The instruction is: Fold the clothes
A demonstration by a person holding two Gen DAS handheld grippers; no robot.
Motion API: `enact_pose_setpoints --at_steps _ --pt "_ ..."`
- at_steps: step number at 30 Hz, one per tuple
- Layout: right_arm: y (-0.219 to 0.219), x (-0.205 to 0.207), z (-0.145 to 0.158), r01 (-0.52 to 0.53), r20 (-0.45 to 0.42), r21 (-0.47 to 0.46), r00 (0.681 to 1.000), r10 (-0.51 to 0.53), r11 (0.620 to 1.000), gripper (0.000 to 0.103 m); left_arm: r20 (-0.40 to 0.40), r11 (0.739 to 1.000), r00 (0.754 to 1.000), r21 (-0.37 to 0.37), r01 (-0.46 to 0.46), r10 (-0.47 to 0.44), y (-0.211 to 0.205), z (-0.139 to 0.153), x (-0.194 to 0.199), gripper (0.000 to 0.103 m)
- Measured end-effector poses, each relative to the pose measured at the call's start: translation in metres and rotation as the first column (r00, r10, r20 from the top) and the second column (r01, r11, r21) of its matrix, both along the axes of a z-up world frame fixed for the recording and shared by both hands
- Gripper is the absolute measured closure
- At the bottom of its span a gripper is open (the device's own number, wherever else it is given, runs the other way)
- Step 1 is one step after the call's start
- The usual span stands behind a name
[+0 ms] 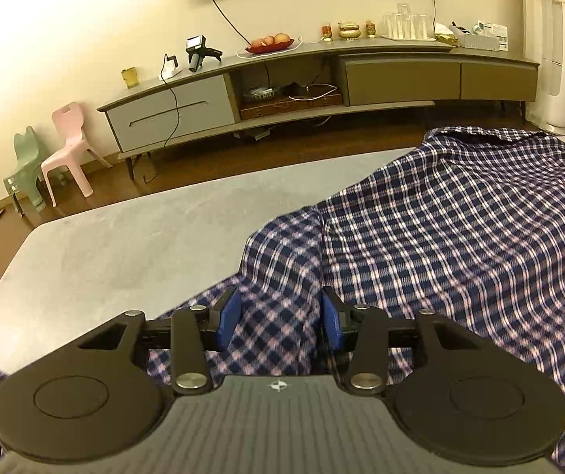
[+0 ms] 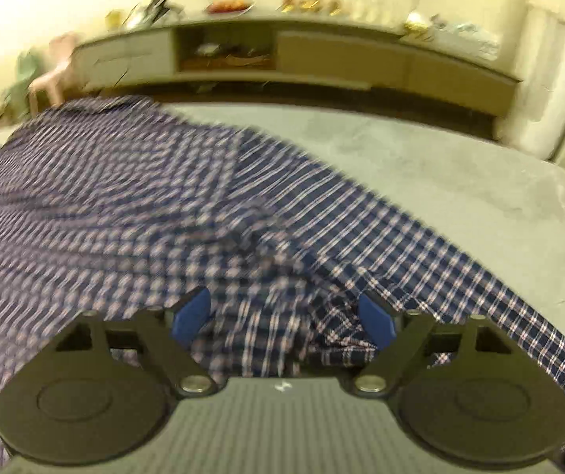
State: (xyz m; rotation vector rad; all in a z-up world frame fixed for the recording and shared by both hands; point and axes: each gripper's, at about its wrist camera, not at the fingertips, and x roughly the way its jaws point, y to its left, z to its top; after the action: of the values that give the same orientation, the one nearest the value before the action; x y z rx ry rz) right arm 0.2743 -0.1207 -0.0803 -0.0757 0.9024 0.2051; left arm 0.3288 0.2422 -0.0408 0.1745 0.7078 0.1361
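Grey table (image 1: 124, 237), TV cabinet behind. Left gripper (image 1: 278, 322): fingers half apart, sleeve fold between the pads, contact unclear. Right gripper (image 2: 284, 322): fingers wide, bunched cloth between, unheld. Shirt (image 1: 460, 237) spread across the table. Advice: close on one layer, lift low, keep hem taut.

Left gripper (image 1: 278, 322): angled downward, blue pads (image 1: 229, 324) set partly apart, cloth bunched between them. Right gripper (image 2: 284, 318): angled downward, jaws spread wide, pads clear of cloth.

Both wrist views close, angled down (shared shirt (image 1: 460, 237)).
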Motion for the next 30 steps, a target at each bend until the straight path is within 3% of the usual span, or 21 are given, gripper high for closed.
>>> enact_pose_setpoints --at_steps 4,7,9,12,15,19,24,30 --pt "0.002 -0.020 0.019 -0.024 0.016 0.040 1.000 0.024 0.999 0.030 -0.039 1.000 0.999 0.008 -0.004 0.005 -0.008 0.009 -0.003 0.057" --pt "0.004 -0.029 0.031 -0.030 0.064 0.048 0.998 0.027 0.998 0.030 -0.050 0.996 0.995 0.014 0.092 -0.091 -0.027 0.029 -0.033 0.057" --pt "0.012 -0.038 0.033 -0.100 0.048 0.069 0.994 0.097 0.993 0.030 -0.067 0.990 0.990 0.054 0.130 -0.126 -0.034 0.034 -0.061 0.056" --pt "0.034 -0.049 0.027 -0.218 0.030 0.016 0.976 0.217 0.976 0.030 -0.129 0.995 0.990 0.068 0.068 -0.059 -0.021 0.022 -0.093 0.056" --pt "0.048 -0.063 0.021 -0.285 0.018 -0.052 0.958 0.287 0.957 0.030 -0.107 0.998 0.993 0.034 -0.049 0.053 0.002 0.014 -0.105 0.044" --pt "0.040 -0.086 0.023 -0.317 -0.012 -0.082 0.948 0.317 0.945 0.030 -0.101 0.995 0.991 -0.044 -0.091 0.087 0.016 0.012 -0.101 0.042" --pt "0.023 -0.103 0.016 -0.299 -0.076 -0.030 0.952 0.296 0.954 0.030 -0.054 0.996 0.995 -0.018 -0.084 0.083 0.031 0.008 -0.077 0.042" --pt "0.029 -0.117 0.011 -0.322 -0.103 0.053 0.940 0.326 0.945 0.022 0.000 0.995 0.995 0.020 -0.100 0.100 0.035 0.001 -0.052 0.042"
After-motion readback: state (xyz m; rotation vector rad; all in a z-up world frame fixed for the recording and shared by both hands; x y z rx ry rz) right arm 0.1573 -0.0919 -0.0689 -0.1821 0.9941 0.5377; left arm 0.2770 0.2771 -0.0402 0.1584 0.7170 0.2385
